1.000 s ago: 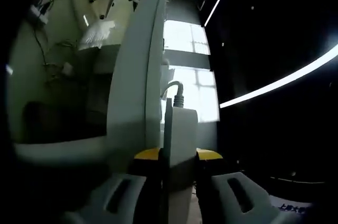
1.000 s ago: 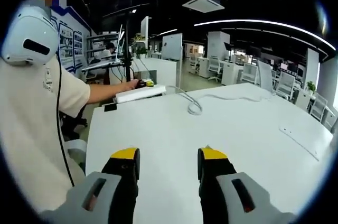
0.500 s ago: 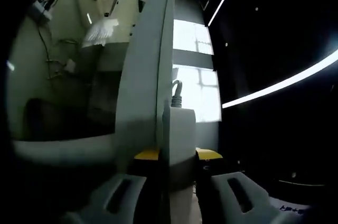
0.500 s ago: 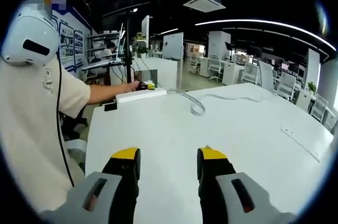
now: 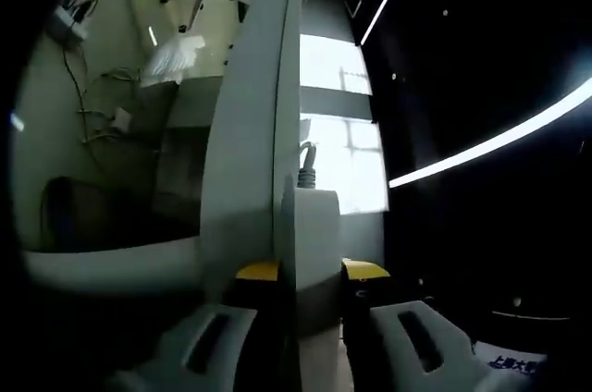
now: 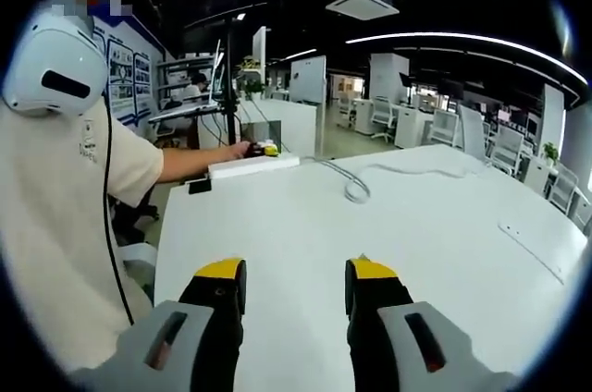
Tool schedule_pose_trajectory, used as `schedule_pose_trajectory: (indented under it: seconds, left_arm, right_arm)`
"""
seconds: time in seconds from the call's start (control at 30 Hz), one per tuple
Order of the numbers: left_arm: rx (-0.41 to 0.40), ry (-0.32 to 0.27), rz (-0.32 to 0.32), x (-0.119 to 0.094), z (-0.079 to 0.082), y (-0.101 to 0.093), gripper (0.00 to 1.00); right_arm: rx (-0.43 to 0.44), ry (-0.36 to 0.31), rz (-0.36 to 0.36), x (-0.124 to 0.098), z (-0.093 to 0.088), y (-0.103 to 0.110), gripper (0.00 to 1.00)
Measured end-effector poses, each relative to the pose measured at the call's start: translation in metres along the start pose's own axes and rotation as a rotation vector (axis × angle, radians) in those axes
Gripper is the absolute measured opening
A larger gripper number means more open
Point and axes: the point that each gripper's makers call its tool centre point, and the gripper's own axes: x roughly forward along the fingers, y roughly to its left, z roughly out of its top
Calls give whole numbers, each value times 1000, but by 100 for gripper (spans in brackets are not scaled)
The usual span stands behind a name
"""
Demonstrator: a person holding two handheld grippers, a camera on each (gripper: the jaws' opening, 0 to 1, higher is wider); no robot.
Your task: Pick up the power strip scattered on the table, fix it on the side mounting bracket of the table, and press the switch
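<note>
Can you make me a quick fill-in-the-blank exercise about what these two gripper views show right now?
1. The left gripper is shut on the white rectangular plastic ____.
2. The right gripper hovers with its jaws ____ above the white table.
3. A white cable lies in a ____ on the table.
4. The jaw tips of both grippers are coloured ____.

Missing words: power strip; open; loop; yellow

No legible text: blue print at the left gripper view's lower edge too blurred.
</note>
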Motion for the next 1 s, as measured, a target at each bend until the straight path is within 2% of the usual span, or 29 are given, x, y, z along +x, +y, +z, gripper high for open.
schedule_pose_trajectory:
  seconds: [0.2,0.3,0.47,0.53,0.6,0.77,0.87,0.9,0.97,1.0]
  left_arm:
    - [1,4,-8,0,2,1,26]
    - [16,25,10,8,-8,-4,26]
    - [25,37,56,11,-14,-7,26]
    - [23,43,63,9,-14,-4,26]
    - [-6,27,74,14,-23,1,26]
    - [5,12,12,0,-9,0,26]
    - [9,10,-35,-2,-7,-3,26]
    - [9,15,-32,3,-13,-3,26]
    - [-6,62,-34,6,-24,-2,26]
    - [-11,48,-31,8,-25,0,26]
  right_arm:
    - [4,-2,3,2,-1,1,39]
    - [6,-1,3,2,-1,1,39]
    - [8,-3,0,1,-2,0,39]
    - [9,-4,0,2,-2,0,39]
    - [10,-6,3,3,-2,1,39]
    - [13,-3,4,3,-4,2,39]
    - [15,-2,0,2,-5,1,39]
    - [15,-2,-1,1,-5,1,39]
    - [17,-6,0,1,-4,0,39]
    - [17,-6,0,1,-4,0,39]
